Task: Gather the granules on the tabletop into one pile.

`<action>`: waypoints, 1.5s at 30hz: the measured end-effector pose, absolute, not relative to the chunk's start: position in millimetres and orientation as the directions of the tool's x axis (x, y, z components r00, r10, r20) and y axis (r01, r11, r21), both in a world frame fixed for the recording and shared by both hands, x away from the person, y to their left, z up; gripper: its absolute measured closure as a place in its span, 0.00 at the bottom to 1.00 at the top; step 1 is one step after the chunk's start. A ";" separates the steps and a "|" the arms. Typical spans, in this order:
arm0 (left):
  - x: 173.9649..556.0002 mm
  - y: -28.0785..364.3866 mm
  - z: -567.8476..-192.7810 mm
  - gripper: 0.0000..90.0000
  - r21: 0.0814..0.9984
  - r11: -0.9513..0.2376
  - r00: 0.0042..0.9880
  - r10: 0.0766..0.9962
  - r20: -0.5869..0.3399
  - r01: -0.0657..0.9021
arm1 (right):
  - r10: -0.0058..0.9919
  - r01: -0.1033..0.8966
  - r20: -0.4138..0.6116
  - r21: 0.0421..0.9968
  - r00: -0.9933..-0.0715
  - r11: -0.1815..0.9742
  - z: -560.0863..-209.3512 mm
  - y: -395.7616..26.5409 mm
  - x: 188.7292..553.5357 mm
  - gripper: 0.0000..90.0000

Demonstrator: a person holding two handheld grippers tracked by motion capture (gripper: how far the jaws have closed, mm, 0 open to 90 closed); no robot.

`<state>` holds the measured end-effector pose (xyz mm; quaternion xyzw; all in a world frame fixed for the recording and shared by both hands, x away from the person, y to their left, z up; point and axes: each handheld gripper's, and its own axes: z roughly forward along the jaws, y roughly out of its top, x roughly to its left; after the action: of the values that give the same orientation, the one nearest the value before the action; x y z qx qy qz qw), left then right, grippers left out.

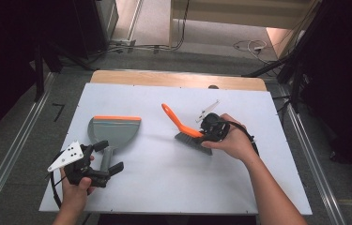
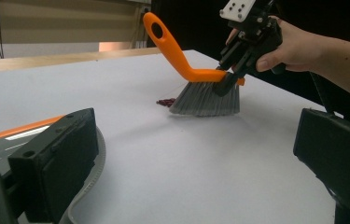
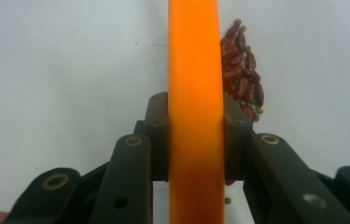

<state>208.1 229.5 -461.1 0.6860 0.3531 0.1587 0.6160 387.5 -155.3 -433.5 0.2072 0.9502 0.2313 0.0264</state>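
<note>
A small brush with an orange handle [image 1: 179, 121] and grey bristles [image 2: 205, 99] stands with its bristles on the white board [image 1: 164, 178]. My right gripper [image 1: 205, 131] is shut on the orange handle [image 3: 195, 93] just above the bristles. A small pile of red beans [image 3: 240, 70] lies beside the brush, at the left edge of the bristles in the left gripper view [image 2: 165, 101]. A grey dustpan with an orange lip [image 1: 115, 129] lies at the left. My left gripper [image 1: 105, 158] stands open by its handle, jaws wide apart [image 2: 196, 133], and the pan's edge [image 2: 4, 140] lies beside the left jaw.
The board lies on a wooden table whose far edge [image 1: 178, 78] shows at the back. Metal rails [image 1: 21, 140] run along both sides on the floor, and cables [image 1: 248, 46] lie beyond the table.
</note>
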 end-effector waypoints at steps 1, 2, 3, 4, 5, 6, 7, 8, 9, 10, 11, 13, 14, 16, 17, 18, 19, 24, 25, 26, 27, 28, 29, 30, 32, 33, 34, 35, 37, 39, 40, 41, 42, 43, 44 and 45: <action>208.2 230.1 -461.1 0.01 0.957 0.007 0.700 0.680 -0.216 0.289 | 0.410 0.387 0.050 0.452 -0.910 0.804 -431.6 -156.1 386.3 0.76; 208.3 230.3 -461.2 0.01 0.957 0.008 0.700 0.681 -0.217 0.288 | 0.405 0.380 0.046 0.459 -0.913 0.803 -429.9 -157.1 385.8 0.76; 208.3 230.3 -461.2 0.01 0.957 0.008 0.700 0.681 -0.217 0.288 | 0.409 0.382 0.047 0.467 -0.912 0.798 -428.2 -158.2 384.7 0.76; 208.3 230.5 -461.2 0.01 0.958 0.010 0.699 0.681 -0.218 0.288 | 0.413 0.387 0.050 0.466 -0.909 0.795 -425.9 -159.9 383.4 0.76; 208.3 230.5 -461.1 0.01 0.958 0.012 0.699 0.681 -0.218 0.288 | 0.419 0.391 0.050 0.472 -0.907 0.790 -423.9 -161.9 381.8 0.76; 208.2 230.4 -461.1 0.01 0.958 0.012 0.699 0.681 -0.218 0.288 | 0.422 0.394 0.052 0.478 -0.905 0.785 -422.1 -164.0 380.4 0.76; 208.2 230.5 -461.0 0.01 0.958 0.011 0.699 0.681 -0.218 0.288 | 0.429 0.398 0.051 0.481 -0.902 0.781 -420.0 -166.8 378.6 0.76; 208.1 230.3 -461.0 0.01 0.958 0.013 0.698 0.681 -0.219 0.288 | 0.436 0.403 0.051 0.490 -0.899 0.773 -418.1 -169.8 377.1 0.76; 208.2 230.3 -460.9 0.01 0.958 0.011 0.698 0.682 -0.218 0.288 | 0.451 0.414 0.052 0.501 -0.891 0.760 -416.3 -173.1 375.2 0.76; 208.2 230.3 -460.8 0.01 0.958 0.011 0.698 0.682 -0.218 0.288 | 0.458 0.420 0.056 0.509 -0.887 0.751 -414.7 -176.9 373.4 0.76; 208.2 230.2 -460.8 0.01 0.958 0.012 0.698 0.682 -0.219 0.288 | 0.464 0.424 0.057 0.519 -0.884 0.743 -413.1 -180.9 371.5 0.76; 208.2 230.1 -460.7 0.01 0.958 0.010 0.698 0.682 -0.217 0.287 | 0.483 0.440 0.068 0.538 -0.873 0.719 -410.4 -189.1 367.1 0.76; 208.2 229.9 -460.8 0.01 0.958 0.010 0.698 0.682 -0.217 0.288 | 0.490 0.444 0.069 0.546 -0.869 0.710 -409.5 -193.3 364.9 0.76; 208.3 229.7 -461.0 0.01 0.957 0.008 0.698 0.682 -0.216 0.289 | 0.501 0.449 0.065 0.552 -0.863 0.702 -407.7 -201.7 360.4 0.76; 208.5 229.6 -461.1 0.01 0.958 0.005 0.699 0.682 -0.214 0.288 | 0.506 0.453 0.067 0.557 -0.860 0.696 -407.0 -206.0 358.0 0.76; 208.7 229.4 -461.1 0.01 0.957 0.004 0.699 0.682 -0.214 0.289 | 0.512 0.457 0.068 0.561 -0.857 0.691 -406.4 -210.5 355.9 0.76; 208.8 229.0 -461.2 0.01 0.957 0.003 0.699 0.683 -0.213 0.288 | 0.521 0.465 0.072 0.563 -0.851 0.683 -405.8 -214.9 353.4 0.76; 209.2 227.9 -461.3 0.01 0.957 -0.001 0.700 0.682 -0.210 0.288 | 0.548 0.492 0.091 0.578 -0.831 0.650 -404.1 -235.7 340.9 0.76; 209.2 227.9 -461.3 0.01 0.957 -0.001 0.700 0.682 -0.210 0.288 | 0.548 0.492 0.091 0.578 -0.831 0.650 -404.1 -235.7 340.9 0.76; 209.1 227.5 -461.3 0.01 0.957 -0.002 0.699 0.683 -0.210 0.289 | 0.559 0.506 0.106 0.587 -0.822 0.632 -404.5 -244.4 335.8 0.76; 209.1 227.6 -461.3 0.01 0.957 -0.003 0.700 0.683 -0.209 0.289 | 0.564 0.513 0.116 0.591 -0.818 0.622 -405.0 -248.9 333.3 0.76; 209.1 227.6 -461.3 0.01 0.957 -0.003 0.700 0.683 -0.209 0.289 | 0.564 0.513 0.116 0.591 -0.818 0.622 -405.0 -248.9 333.3 0.76; 209.0 227.6 -461.3 0.01 0.957 -0.004 0.699 0.684 -0.208 0.289 | 0.571 0.526 0.135 0.599 -0.810 0.604 -407.1 -257.8 327.6 0.76; 209.0 227.7 -461.3 0.01 0.957 -0.001 0.698 0.684 -0.210 0.289 | 0.574 0.531 0.144 0.603 -0.806 0.595 -408.5 -262.2 324.9 0.76; 209.0 228.0 -461.3 0.01 0.958 -0.001 0.698 0.685 -0.208 0.287 | 0.585 0.544 0.160 0.612 -0.795 0.573 -412.4 -271.2 319.4 0.76; 209.0 228.0 -461.3 0.01 0.958 -0.001 0.698 0.685 -0.208 0.287 | 0.593 0.554 0.169 0.617 -0.787 0.559 -414.5 -275.8 316.5 0.76; 208.9 228.2 -461.3 0.01 0.958 -0.002 0.699 0.684 -0.208 0.286 | 0.598 0.560 0.180 0.625 -0.781 0.544 -417.0 -280.5 313.7 0.76; 208.9 228.2 -461.3 0.01 0.958 -0.002 0.699 0.684 -0.208 0.286 | 0.604 0.569 0.194 0.632 -0.773 0.526 -419.7 -285.2 311.1 0.76; 209.1 228.0 -460.8 0.01 0.959 -0.003 0.700 0.684 -0.205 0.284 | 0.608 0.591 0.232 0.635 -0.760 0.497 -424.8 -294.2 307.9 0.76; 209.0 228.4 -460.2 0.01 0.960 -0.005 0.700 0.685 -0.201 0.281 | 0.615 0.602 0.247 0.642 -0.749 0.476 -429.1 -302.4 302.9 0.76; 209.1 228.9 -460.0 0.01 0.960 -0.005 0.701 0.685 -0.199 0.279 | 0.616 0.608 0.258 0.644 -0.744 0.465 -431.4 -306.7 300.8 0.76; 209.1 229.4 -460.0 0.01 0.960 -0.004 0.700 0.686 -0.200 0.278 | 0.619 0.617 0.270 0.642 -0.737 0.455 -433.3 -311.0 298.7 0.76; 209.1 230.1 -460.1 0.01 0.960 -0.005 0.698 0.687 -0.199 0.279 | 0.621 0.621 0.277 0.644 -0.733 0.446 -435.3 -315.4 297.3 0.76; 209.1 230.3 -460.2 0.01 0.960 -0.004 0.698 0.688 -0.200 0.279 | 0.628 0.631 0.286 0.644 -0.724 0.433 -436.8 -319.6 296.1 0.76; 209.1 230.4 -460.3 0.01 0.960 -0.004 0.698 0.688 -0.201 0.280 | 0.632 0.633 0.287 0.646 -0.719 0.427 -438.0 -323.6 295.7 0.76; 209.1 230.4 -460.3 0.01 0.960 -0.004 0.698 0.688 -0.201 0.280 | 0.634 0.640 0.298 0.645 -0.713 0.417 -438.6 -326.9 295.1 0.76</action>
<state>209.1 230.4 -460.3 0.6886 0.3511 0.1665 0.6122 295.1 -326.9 -438.6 0.3785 0.8417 0.3850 -0.0036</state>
